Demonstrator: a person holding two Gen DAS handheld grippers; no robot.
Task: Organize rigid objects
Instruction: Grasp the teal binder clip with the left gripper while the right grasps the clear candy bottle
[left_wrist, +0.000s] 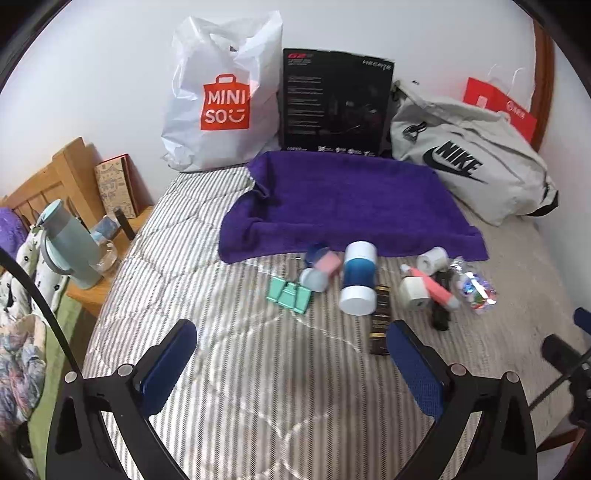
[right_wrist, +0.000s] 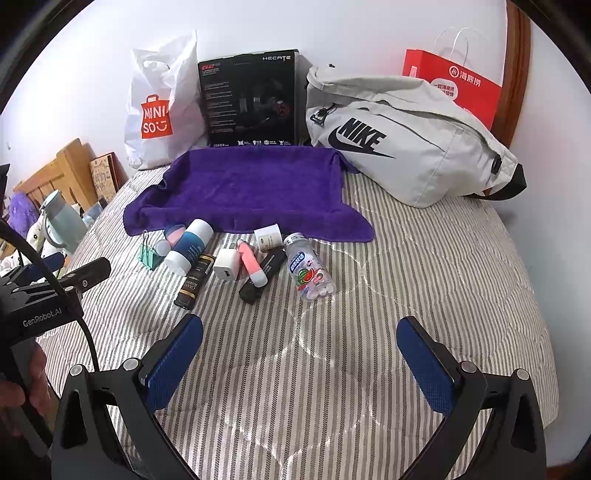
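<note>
Several small objects lie on the striped bedcover just in front of a purple towel (left_wrist: 343, 199) (right_wrist: 243, 188): green binder clips (left_wrist: 290, 293) (right_wrist: 149, 254), a blue and white bottle (left_wrist: 358, 278) (right_wrist: 188, 245), a dark slim tube (left_wrist: 380, 325) (right_wrist: 195, 278), a white charger (left_wrist: 413, 293) (right_wrist: 226, 265), a pink and white tube (left_wrist: 436, 288) (right_wrist: 253, 264), a black stick (right_wrist: 264, 275), a small white jar (left_wrist: 432, 258) (right_wrist: 269, 236) and a clear candy bottle (left_wrist: 474, 288) (right_wrist: 312, 273). My left gripper (left_wrist: 291, 336) is open and empty, short of them. My right gripper (right_wrist: 301, 332) is open and empty too.
Against the wall stand a white Miniso bag (left_wrist: 221, 96), a black box (left_wrist: 336, 103), a grey Nike bag (right_wrist: 406, 144) and a red paper bag (right_wrist: 454, 85). A wooden nightstand with a pale blue flask (left_wrist: 70, 247) is at the left of the bed.
</note>
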